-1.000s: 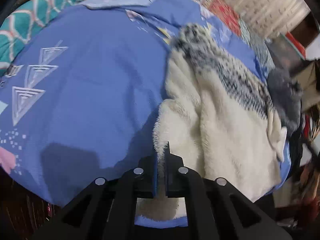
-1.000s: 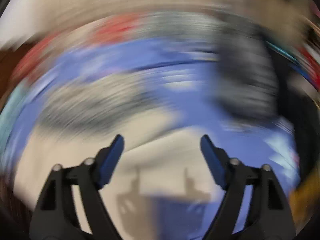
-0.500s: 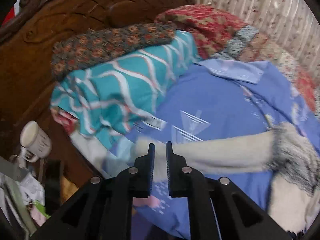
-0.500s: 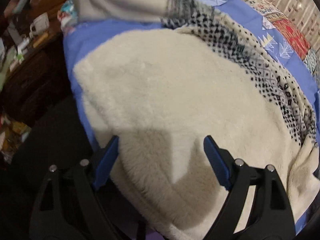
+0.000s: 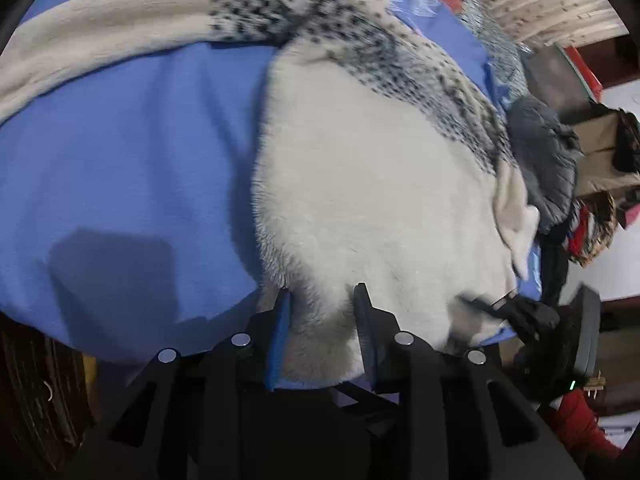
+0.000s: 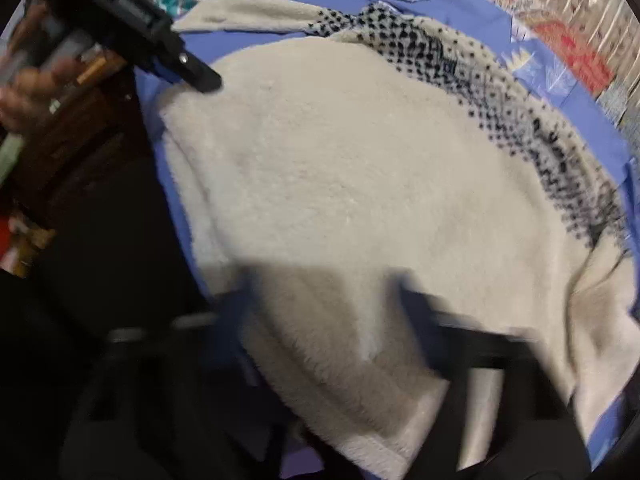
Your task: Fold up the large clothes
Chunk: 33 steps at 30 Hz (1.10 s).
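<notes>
Grey jacket (image 5: 544, 160) beside cream fleece (image 5: 380, 184)

sweater (image 5: 372, 184) on bedsheet (image 5: 120, 152) | sleeve (image 5: 100, 32) stretched left | jacket (image 5: 548, 160) at sweater's right edge

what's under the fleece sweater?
A blue bedsheet shows around the cream fleece sweater on the left, far side and near edge, so the sweater lies on it. Whatever sits beneath its middle is covered. The left gripper straddles the hem, jaws apart.
</notes>
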Motion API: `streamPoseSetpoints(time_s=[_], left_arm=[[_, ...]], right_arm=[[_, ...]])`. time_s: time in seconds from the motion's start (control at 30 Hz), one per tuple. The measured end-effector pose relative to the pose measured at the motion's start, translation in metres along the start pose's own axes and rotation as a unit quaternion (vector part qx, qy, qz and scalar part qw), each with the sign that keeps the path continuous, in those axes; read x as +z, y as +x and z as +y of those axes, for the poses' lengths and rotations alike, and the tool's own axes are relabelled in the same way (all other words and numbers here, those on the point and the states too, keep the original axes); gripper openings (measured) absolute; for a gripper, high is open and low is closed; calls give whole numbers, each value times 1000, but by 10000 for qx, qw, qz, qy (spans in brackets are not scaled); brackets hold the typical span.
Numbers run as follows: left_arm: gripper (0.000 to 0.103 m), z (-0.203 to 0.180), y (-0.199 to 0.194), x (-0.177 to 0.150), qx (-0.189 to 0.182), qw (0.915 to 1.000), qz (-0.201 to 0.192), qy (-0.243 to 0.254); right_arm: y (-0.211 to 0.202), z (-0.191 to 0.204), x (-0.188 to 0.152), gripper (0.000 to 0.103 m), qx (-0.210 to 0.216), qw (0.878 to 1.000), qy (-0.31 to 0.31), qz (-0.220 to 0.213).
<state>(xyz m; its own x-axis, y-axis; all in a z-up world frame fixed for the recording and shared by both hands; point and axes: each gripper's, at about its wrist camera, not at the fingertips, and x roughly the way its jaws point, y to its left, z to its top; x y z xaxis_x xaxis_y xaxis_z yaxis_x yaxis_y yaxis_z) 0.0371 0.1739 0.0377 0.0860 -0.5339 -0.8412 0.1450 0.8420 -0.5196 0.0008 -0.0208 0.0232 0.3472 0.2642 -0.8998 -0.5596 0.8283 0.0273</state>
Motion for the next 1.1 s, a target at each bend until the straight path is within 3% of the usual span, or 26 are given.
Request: streamPoseSetpoints(time_s=[0.03,0.07,0.1,0.17,0.3,0.33,0.4,0.47,0.5,0.53,0.57,0.6,0.63,0.7,0.73,0.77,0.8,0.87,0.9,1.0,1.1], left_arm=[[29,-2,-3,-3,-82,10000,20,46],[27,-1,-9,-9,-181,9998,64,94],[27,-1,-16,-15,-166,9998,55,95],[27,-6,-27,-29,-82,9998,52,154],[27,4,-25,-52,453,9988,108,146],[27,8,-17,-55,706,9973,134,164],[28,14,-12,-56,785,9966,233,39],[30,15,-21,-53,730,9971,193,-32],[31,14,-30,-49,719,9974,71,-38],[32,14,-39,-47,725,9973,-39,-46],[32,12,-50,-40,784,9966,-248,-61],[32,9,-59,-36,833,9957,-407,-61],[32,7,-66,-31,864,9948,-546,-45],[32,-4,-79,-17,977,9917,-838,37],[32,-11,-81,-11,997,9909,-904,44],[32,-17,-82,-5,944,9907,-981,79],[32,-23,-81,1,857,9913,-988,129],[32,-41,-67,11,775,9927,-876,300],[32,-49,-59,14,779,9929,-806,386],[32,-76,-25,23,747,9931,-527,736],[32,-103,15,37,689,9917,-256,1052]], right_arm=[[-7,-1,0,0,120,9999,36,-95],[-17,-2,-1,0,385,9990,43,-201],[-30,1,-3,0,695,9971,-16,-312],[-42,8,-9,0,910,9951,-220,-312],[-23,20,-35,0,891,9950,-425,171],[-12,16,-43,0,759,9961,-330,315],[-9,-4,-53,0,940,9944,146,451],[-30,-31,-59,0,1075,9918,682,120],[-51,-58,-66,8,1108,9866,1172,-237],[-68,-83,-75,19,1041,9789,1669,-550],[-81,-105,-84,54,927,9699,2106,-804],[-96,-132,-99,78,745,9527,2717,-1144],[-111,-163,-121,79,614,9239,3460,-1511],[-126,-208,-157,79,448,8747,4495,-1757],[-139,-229,-180,79,-14,8498,4925,-1878],[-147,-237,-190,79,-344,8430,5002,-1948],[-155,-242,-196,79,-750,8473,4902,-1899],[-158,-238,-191,79,-1263,8730,4423,-1624],[-155,-230,-182,79,-1575,8975,3886,-1365],[-123,-213,-158,79,-2330,9440,2287,-478],[-84,-225,-155,77,-2743,9502,1447,293]])
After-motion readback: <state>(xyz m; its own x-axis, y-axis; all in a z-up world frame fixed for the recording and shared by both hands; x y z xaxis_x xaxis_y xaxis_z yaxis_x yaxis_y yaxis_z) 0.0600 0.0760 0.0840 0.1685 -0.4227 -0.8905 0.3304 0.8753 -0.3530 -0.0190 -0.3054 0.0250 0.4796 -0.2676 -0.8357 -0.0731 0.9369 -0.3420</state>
